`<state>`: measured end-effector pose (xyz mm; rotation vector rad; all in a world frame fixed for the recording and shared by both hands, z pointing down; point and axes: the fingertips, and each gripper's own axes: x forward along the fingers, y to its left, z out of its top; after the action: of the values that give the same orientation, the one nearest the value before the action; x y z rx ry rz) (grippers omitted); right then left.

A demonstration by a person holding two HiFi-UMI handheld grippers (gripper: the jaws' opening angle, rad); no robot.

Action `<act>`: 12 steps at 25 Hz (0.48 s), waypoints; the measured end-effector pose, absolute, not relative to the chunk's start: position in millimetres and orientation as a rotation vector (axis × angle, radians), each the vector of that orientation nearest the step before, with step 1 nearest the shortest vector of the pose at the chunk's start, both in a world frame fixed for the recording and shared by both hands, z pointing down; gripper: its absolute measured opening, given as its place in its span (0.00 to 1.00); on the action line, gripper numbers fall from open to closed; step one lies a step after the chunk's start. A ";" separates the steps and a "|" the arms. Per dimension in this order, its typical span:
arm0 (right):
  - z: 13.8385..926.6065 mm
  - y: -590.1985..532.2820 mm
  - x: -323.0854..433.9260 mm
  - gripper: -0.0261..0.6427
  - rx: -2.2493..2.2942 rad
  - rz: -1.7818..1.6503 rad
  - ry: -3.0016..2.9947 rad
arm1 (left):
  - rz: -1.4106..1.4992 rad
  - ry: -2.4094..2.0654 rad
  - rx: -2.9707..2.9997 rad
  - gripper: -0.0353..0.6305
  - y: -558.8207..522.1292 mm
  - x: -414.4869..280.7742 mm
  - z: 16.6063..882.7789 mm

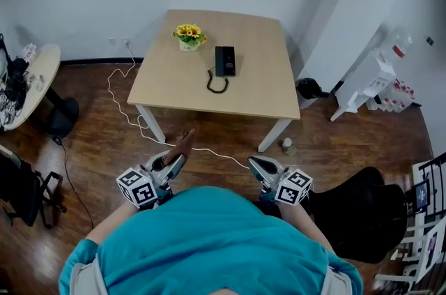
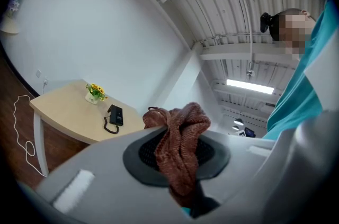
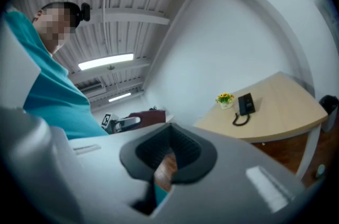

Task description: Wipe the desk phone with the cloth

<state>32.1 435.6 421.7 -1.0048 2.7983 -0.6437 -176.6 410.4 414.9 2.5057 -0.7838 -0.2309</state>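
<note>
1. The person's teal shirt fills the bottom of the head view, with both grippers held close in front of it above the wooden floor.
2. The left gripper has its jaws clamped on a brown knitted cloth. In the left gripper view the cloth bunches up above the dark pads and hangs down between them.
3. The right gripper has its jaws drawn together with nothing between them. In the right gripper view only a thin sliver of floor shows through the pads.
4. Each gripper carries its marker cube, the left one and the right one, just in front of the shirt.
5. The black desk phone lies well ahead of both grippers, on the light wooden table, with its coiled cord looped on the near side.
6. A small pot of yellow flowers stands just left of the phone.
7. A white cable trails across the floor beside the table's left legs.
8. A black office chair stands at the person's right.
</note>
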 end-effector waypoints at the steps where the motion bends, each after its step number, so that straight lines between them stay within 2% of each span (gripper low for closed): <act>1: 424.8 436.6 27.5 0.04 -1.025 -0.636 2.820 | -0.241 -0.786 2.500 0.16 410.0 -179.4 412.7; 12: 427.5 431.4 19.6 0.04 -1.145 -0.584 2.852 | -0.240 -0.757 2.494 0.16 408.8 -193.1 413.1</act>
<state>19.6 431.4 427.5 -1.1449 2.8522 -0.5835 -193.1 408.8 413.1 2.4935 -0.7575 -0.2397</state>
